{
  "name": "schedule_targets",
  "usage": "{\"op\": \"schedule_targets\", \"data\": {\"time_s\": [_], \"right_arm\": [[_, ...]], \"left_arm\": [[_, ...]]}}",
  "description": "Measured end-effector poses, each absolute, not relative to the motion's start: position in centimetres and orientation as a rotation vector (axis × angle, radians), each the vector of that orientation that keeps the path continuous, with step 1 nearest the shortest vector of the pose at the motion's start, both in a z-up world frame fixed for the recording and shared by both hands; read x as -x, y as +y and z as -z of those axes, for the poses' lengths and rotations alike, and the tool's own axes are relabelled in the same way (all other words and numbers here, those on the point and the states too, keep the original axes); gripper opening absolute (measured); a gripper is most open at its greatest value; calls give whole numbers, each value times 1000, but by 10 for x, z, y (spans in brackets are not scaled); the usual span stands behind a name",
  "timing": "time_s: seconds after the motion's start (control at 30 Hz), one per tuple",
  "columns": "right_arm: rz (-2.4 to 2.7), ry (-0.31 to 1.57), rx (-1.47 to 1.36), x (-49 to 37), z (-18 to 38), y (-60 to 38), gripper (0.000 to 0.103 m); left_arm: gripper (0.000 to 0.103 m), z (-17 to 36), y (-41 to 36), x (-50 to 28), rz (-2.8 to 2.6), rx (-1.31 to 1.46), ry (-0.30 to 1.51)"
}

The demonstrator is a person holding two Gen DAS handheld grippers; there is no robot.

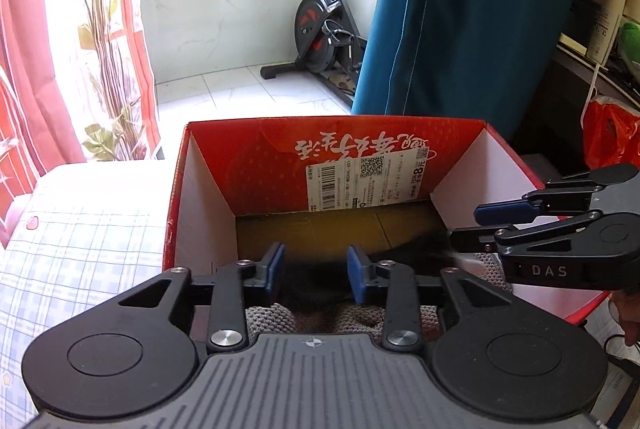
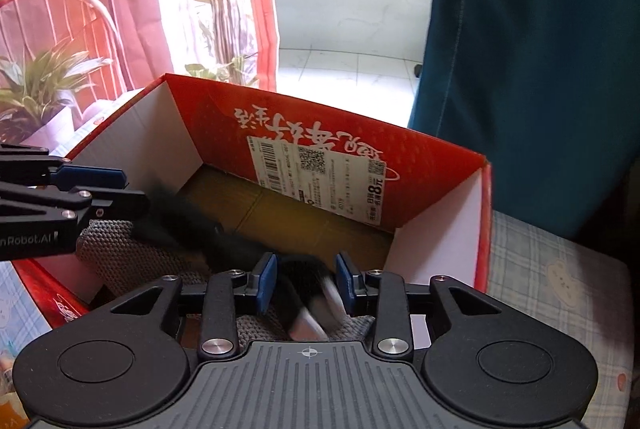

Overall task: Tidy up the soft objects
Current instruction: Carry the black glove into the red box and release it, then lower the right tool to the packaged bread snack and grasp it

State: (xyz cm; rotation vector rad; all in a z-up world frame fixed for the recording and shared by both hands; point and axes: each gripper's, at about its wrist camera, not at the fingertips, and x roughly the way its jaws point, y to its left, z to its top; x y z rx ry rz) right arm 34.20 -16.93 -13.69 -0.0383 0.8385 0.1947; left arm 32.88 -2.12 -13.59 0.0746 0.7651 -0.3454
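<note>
An open red cardboard box (image 1: 208,197) (image 2: 440,221) with white inner walls stands on the bed. A black furry soft item (image 1: 316,287) (image 2: 192,225) with a blurred white end (image 2: 316,313) lies inside over a grey knitted piece (image 1: 272,317) (image 2: 112,245). My left gripper (image 1: 316,271) (image 2: 132,191) is open, its blue pads either side of the black fur. My right gripper (image 2: 306,279) (image 1: 466,225) is open, with the black-and-white end loose between its pads.
The box rests on a bed with a blue checked sheet (image 1: 80,249) (image 2: 560,269). A teal curtain (image 1: 460,9) hangs behind. An exercise bike (image 1: 324,21) stands on the tiled balcony. A red patterned curtain (image 1: 60,49) hangs left. A red plastic bag (image 1: 608,133) sits right.
</note>
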Motion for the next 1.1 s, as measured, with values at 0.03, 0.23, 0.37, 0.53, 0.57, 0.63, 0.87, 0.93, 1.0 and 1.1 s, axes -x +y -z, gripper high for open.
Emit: {"op": "schedule_targets", "data": {"time_s": [0.03,0.23,0.37,0.53,0.57,0.63,0.87,0.93,1.0,1.1], "right_arm": [[-192,836,36,-340,135,-170,31],[-195,802,36,-319,119,-173,31],[-189,769,28,-296,108,-172,31],[-183,710,29,-254,95,-169,31],[-183,699,26,-245,93,-168,31],[-183,673,11,-227,89,-168,31],[-178,589,-56,-162,82,-164,31],[-179,570,-73,-144,85,-161,31],[-176,551,-78,-125,88,-156,31],[-171,529,-84,-99,93,-148,35]], "left_arm": [[39,134,-21,-327,345,-73,764],[39,117,-20,-308,341,-90,734],[39,104,-17,-289,337,-96,702],[40,87,-5,-254,336,-97,661],[40,85,-2,-247,340,-95,656],[40,82,5,-232,348,-99,647],[40,88,37,-181,348,-100,653],[40,93,47,-164,342,-89,657],[40,98,57,-146,338,-82,663],[40,112,69,-123,343,-65,684]]}}
